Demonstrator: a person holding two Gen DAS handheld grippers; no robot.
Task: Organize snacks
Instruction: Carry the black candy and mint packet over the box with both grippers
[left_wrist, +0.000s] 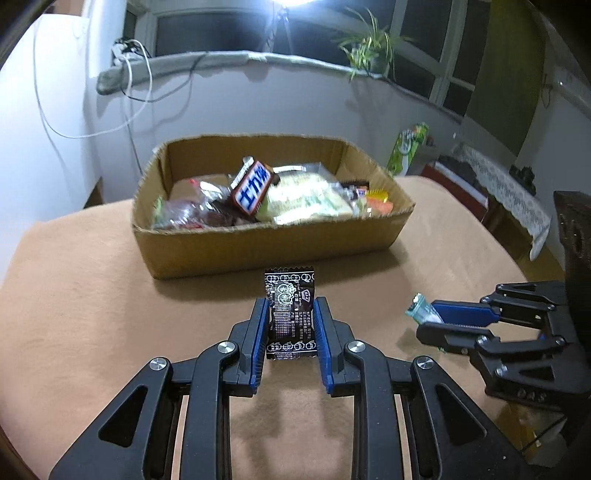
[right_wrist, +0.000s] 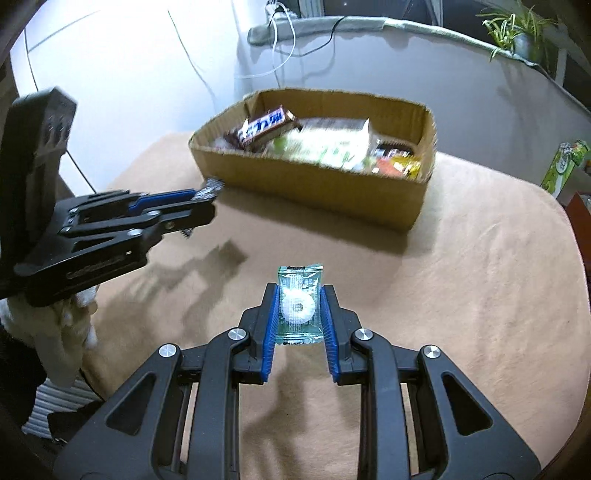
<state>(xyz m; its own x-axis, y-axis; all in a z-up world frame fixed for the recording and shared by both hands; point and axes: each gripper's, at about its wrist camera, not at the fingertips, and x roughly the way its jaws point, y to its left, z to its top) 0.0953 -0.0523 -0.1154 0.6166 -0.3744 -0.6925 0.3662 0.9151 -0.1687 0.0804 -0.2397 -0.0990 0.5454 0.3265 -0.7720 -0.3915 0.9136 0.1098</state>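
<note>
At the left, the left tool (left_wrist: 290, 314) was closed on a small black candy packet (left_wrist: 290, 317), its blue pads pressed to the packet's two sides and the packet held upright above the tan-covered counter (left_wrist: 92, 277). To the right, the right tool (right_wrist: 298, 308) was likewise clamped on a clear green packet holding a white ring-shaped mint (right_wrist: 298, 306), also lifted off the counter. Beyond both, toward the far edge, stood an open cardboard box (left_wrist: 258, 243) already filled with snacks, a dark chocolate bar (left_wrist: 253, 190) propped on top. The step in hand appeared to be carrying both sweets toward the box. The next move probably called for bringing each tool forward over the near wall, then opening the jaws to drop each packet inside.
</note>
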